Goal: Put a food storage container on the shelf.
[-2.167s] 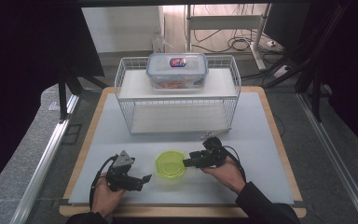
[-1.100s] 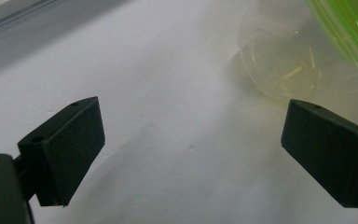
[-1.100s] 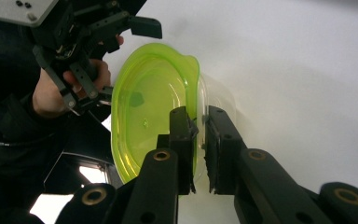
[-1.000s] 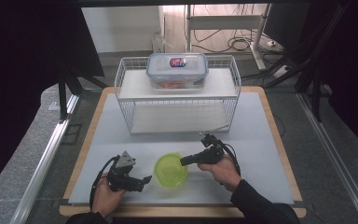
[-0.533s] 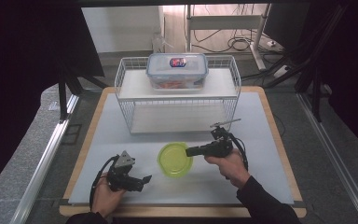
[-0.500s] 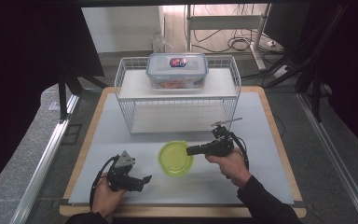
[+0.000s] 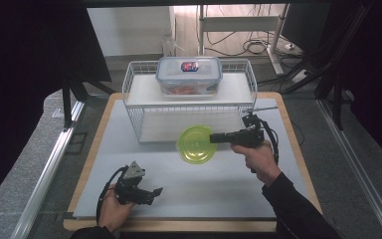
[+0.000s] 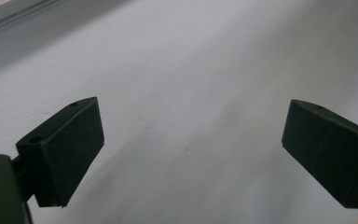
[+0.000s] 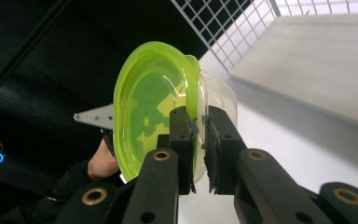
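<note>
Grippers are seen from the high view on a grey worktop (image 7: 189,179): the right gripper (image 7: 213,138) is closed on the rim of a green-lidded clear container (image 7: 196,144), held above the worktop's middle, just in front of a white wire rack (image 7: 134,117) at the far edge that bears a lidded food box (image 7: 189,74). The left gripper (image 7: 156,190) is held near the near-left corner. In the left gripper view, its jaws are spread wide over bare worktop. In the right gripper view, the container (image 9: 154,107) is seen on edge, its rim clamped between the pads (image 9: 182,126).
</note>
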Motion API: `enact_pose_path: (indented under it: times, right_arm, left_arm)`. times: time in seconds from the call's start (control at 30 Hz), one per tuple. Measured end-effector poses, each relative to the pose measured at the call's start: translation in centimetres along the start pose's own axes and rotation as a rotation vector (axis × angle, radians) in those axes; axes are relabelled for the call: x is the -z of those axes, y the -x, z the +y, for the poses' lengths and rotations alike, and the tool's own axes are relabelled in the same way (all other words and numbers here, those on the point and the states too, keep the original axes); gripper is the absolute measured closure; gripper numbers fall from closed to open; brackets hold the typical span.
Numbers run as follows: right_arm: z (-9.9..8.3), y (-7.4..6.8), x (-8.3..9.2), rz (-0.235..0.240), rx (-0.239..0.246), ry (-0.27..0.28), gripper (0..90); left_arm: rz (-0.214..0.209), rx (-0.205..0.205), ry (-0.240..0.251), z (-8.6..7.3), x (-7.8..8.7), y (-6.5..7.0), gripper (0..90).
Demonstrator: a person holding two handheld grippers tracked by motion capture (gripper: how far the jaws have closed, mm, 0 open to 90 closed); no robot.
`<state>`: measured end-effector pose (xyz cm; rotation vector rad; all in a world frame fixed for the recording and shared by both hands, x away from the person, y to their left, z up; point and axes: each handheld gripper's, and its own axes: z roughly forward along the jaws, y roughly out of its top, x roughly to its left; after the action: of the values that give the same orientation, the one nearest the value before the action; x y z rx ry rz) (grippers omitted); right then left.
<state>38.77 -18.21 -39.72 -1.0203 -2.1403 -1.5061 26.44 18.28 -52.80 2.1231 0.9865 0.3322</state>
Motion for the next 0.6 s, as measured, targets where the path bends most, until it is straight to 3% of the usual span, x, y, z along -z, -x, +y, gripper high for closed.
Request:
enact_pose_path:
  times: [0.6]
  right_arm:
    - [3.4, -1.2, 0.8, -0.020, 0.023, 0.040, 82.4]
  left_arm:
    - [0.001, -0.005, 0.007, 0.0, -0.1, 0.2, 5.1]
